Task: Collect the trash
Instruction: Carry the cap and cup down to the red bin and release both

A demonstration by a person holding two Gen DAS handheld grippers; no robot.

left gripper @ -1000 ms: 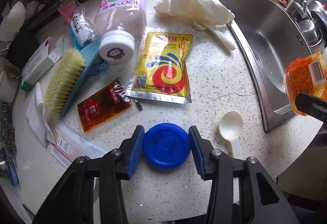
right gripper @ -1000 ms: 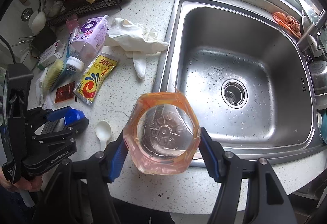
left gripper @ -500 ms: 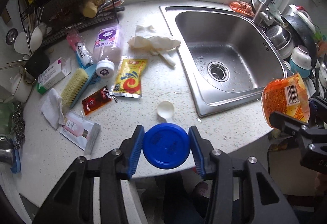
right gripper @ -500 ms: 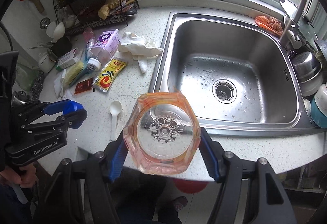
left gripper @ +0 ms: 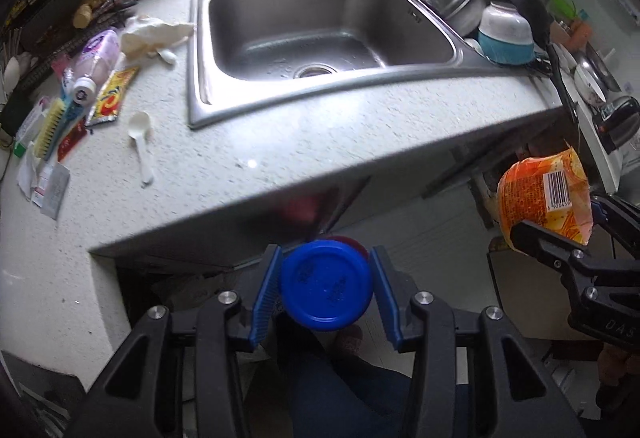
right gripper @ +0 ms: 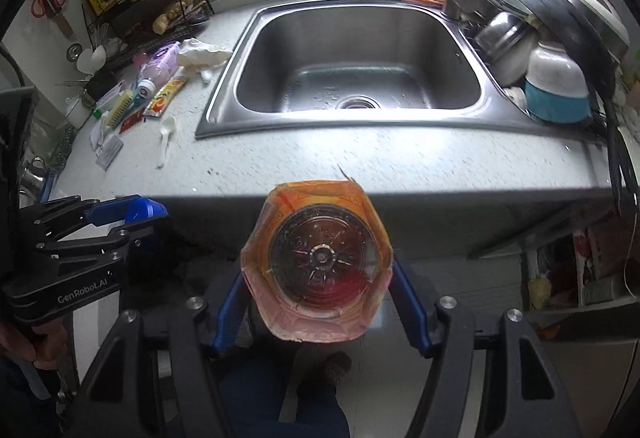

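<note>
Both hand-held grippers have pulled back off the desk (left gripper: 360, 134) and now hang past its front edge, above the floor, each carrying its piece of trash. Farthest left of the left hand-held gripper (left gripper: 325, 288), uncollected litter lies on the desk: a scrub brush (left gripper: 50, 124), a pink bottle (left gripper: 96, 58) on its side, a yellow sachet (left gripper: 114, 98), a white plastic spoon (left gripper: 141, 142) and a crumpled white cloth (left gripper: 154, 34). Ahead of both grippers the steel sink (right gripper: 356, 66) holds nothing. The left hand-held gripper is clamped on a blue lid (left gripper: 326, 286), its pads pressing on both sides of the lid. Off to its right, the right hand-held gripper (right gripper: 318, 266) is clamped on an orange-labelled clear plastic jar (right gripper: 318, 266), seen bottom-first, apparently empty. No bin shows, though something red lies blurred below the lid. Judging by this, two items are picked and undeposited; most litter remains.
</note>
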